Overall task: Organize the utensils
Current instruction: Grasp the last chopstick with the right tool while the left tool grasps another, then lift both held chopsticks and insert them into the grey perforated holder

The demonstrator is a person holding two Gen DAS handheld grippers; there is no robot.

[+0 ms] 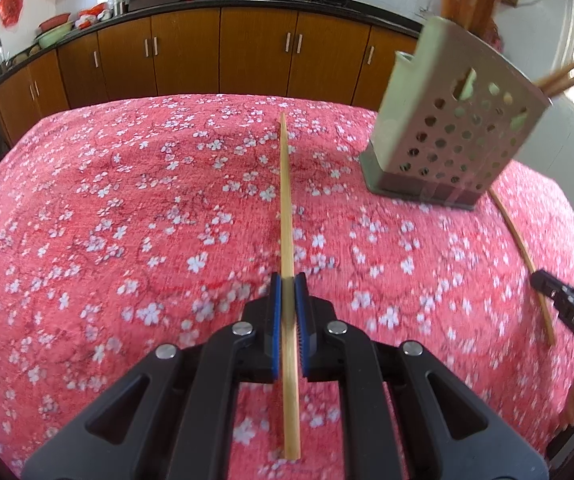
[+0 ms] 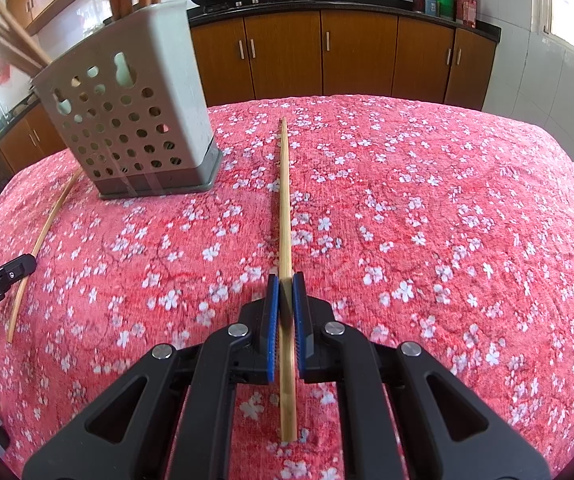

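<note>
Left hand-held gripper (image 1: 287, 280) clamped on a bamboo chopstick (image 1: 287, 208), its blue pads pressed against the shaft near the thick end; right hand-held gripper (image 2: 285, 280) likewise clamped on a second chopstick (image 2: 285, 200). Each stick projects forward along the fingers, over the red floral cloth (image 1: 127, 220) covering the worktop. The perforated grey utensil holder (image 1: 451, 132) stands on that cloth between the two grippers: ahead and to the right of the left one, ahead and to the left of the right one. It already contains several brown sticks, whose upper ends rise blurred above its rim. Each camera also catches the opposite gripper and its chopstick at the frame edge, near the holder's base; whether those sticks touch the cloth cannot be told. Step in hand, by judgement: both chopsticks grasped, transfer to the holder pending. The next move calls for raising each stick, turning it towards upright and lowering its tip through the holder's open top, one gripper at a time to avoid crossing. The sticks already inside narrow the opening, and the holder's high rim must be cleared. Kitchen cabinets (image 2: 359, 56) and two woks line the wall beyond the holder, well apart
</note>
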